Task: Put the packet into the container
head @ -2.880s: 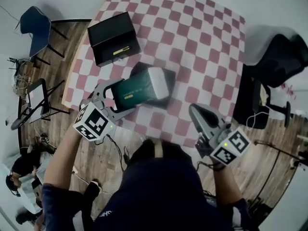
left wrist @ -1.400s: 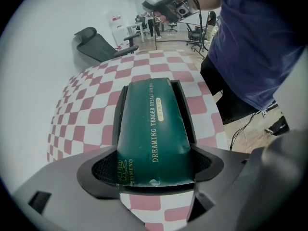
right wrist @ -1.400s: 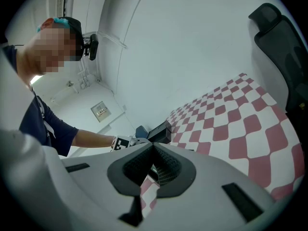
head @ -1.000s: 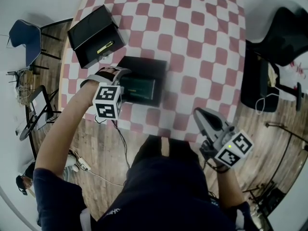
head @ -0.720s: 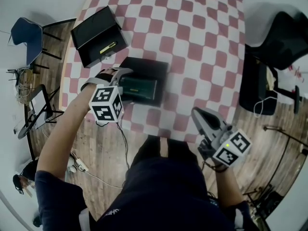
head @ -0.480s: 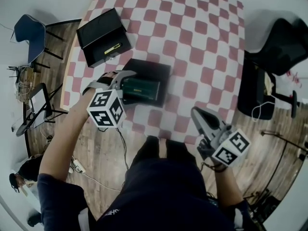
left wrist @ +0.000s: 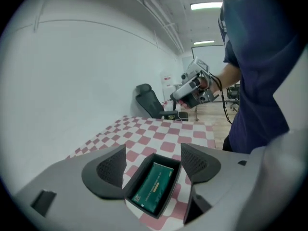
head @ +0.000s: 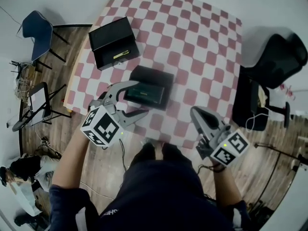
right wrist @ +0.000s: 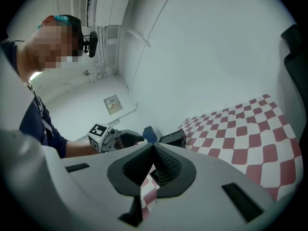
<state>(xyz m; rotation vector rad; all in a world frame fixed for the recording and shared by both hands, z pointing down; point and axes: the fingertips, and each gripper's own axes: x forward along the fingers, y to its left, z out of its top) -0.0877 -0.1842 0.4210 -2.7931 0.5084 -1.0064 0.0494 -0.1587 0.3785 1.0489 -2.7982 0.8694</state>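
Note:
The green packet (head: pixel 145 93) lies flat inside the black container (head: pixel 160 78) on the checked table, and shows in the left gripper view too (left wrist: pixel 155 186). My left gripper (head: pixel 143 98) hangs just short of the container's near side, over the table's front edge. Its jaws stand wide and are closing, with nothing pressed between the pads; the container (left wrist: pixel 169 160) lies beyond and below them. My right gripper (head: pixel 195 111) is shut and empty near the table's front right edge, its pads meeting in the right gripper view (right wrist: pixel 153 148).
A second black box (head: pixel 113 41) with a yellowish item inside stands at the table's left side. A black office chair (head: pixel 274 61) is at the right, a blue chair (head: pixel 36 28) at the far left. Stands and cables clutter the wooden floor at left.
The left gripper carried the packet to the container, let it go there, and has drawn back toward me. The right gripper has stayed put.

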